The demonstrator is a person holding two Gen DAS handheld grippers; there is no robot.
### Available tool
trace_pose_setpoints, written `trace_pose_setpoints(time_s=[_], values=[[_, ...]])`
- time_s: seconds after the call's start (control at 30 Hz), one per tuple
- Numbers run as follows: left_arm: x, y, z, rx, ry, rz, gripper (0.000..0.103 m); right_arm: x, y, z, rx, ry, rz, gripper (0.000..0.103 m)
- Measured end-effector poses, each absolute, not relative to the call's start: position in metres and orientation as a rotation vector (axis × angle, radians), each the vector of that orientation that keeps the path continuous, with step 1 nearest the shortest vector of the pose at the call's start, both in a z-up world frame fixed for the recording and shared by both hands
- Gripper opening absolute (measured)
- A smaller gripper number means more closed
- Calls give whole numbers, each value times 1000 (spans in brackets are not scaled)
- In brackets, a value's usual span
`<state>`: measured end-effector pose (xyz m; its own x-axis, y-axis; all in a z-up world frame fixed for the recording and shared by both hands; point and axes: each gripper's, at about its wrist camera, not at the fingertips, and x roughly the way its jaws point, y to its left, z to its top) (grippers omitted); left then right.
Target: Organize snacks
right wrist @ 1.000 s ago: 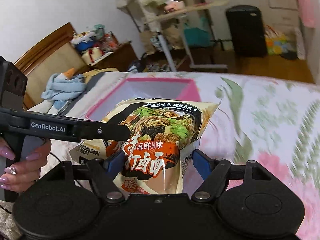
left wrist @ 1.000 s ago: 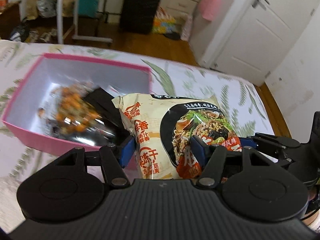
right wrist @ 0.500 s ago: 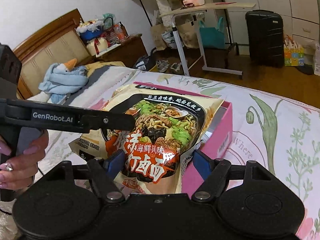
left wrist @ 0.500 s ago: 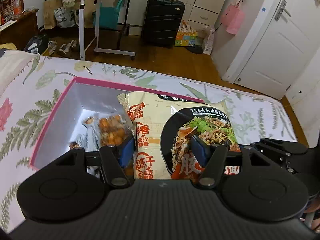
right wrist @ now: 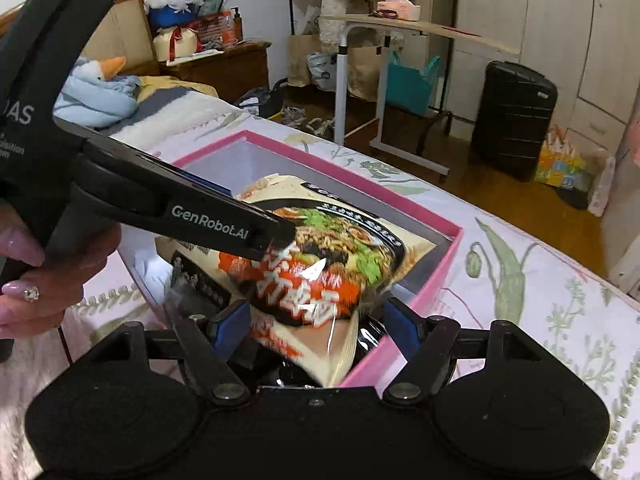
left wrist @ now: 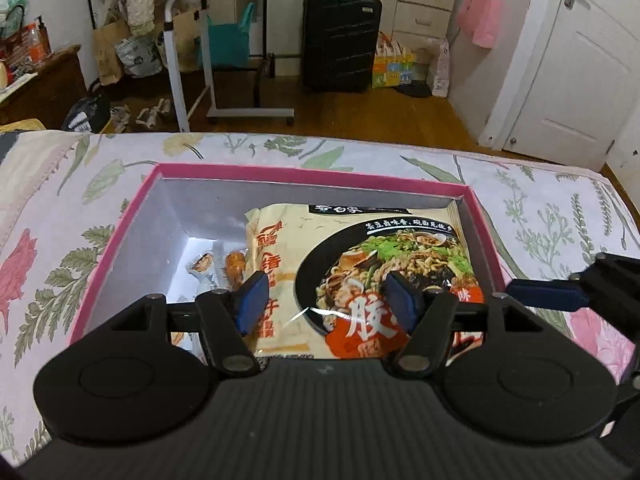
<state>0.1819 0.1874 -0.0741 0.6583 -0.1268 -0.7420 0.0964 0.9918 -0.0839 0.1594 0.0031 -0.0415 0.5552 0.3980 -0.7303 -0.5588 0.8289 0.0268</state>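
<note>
The glossy, crinkled noodle packet (left wrist: pixel 360 276) is lying inside the pink-rimmed rectangular cardboard box (left wrist: pixel 304 174) on the floral bed. The left gripper (left wrist: pixel 326 304) jaws are opening around it; the right gripper (right wrist: pixel 316 320) jaws are standing wide beside its corner.

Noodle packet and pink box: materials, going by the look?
Noodle packet: thin printed plastic film, glossy; it shows a bright glare streak and crinkles at the edges. Pink box: probably cardboard, with a matte pink rim and outside and thin straight walls; the inside looks silvery and mirrors the snacks, so likely a foil or metallic paper lining, though that is a guess.
</note>
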Motion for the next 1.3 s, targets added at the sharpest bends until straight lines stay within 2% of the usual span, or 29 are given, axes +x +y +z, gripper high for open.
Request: trace_pose_setpoints(time_s=[0.4,0.73,0.97,1.17,1.3], values=[[131,197,-41,-161,784,-113,64,120,-64,-27,-12,696,483,80],[94,140,-2,-88,788,-177,64,97,-116,-4,18,696,315,80],[61,103,29,-41,754,-229,69,65,-145,23,65,680,218,81],[43,85,31,10,767,-221,74,41,-152,39,63,660,201,85],[36,79,24,2,787,-219,75,26,-156,43,56,685,182,85]])
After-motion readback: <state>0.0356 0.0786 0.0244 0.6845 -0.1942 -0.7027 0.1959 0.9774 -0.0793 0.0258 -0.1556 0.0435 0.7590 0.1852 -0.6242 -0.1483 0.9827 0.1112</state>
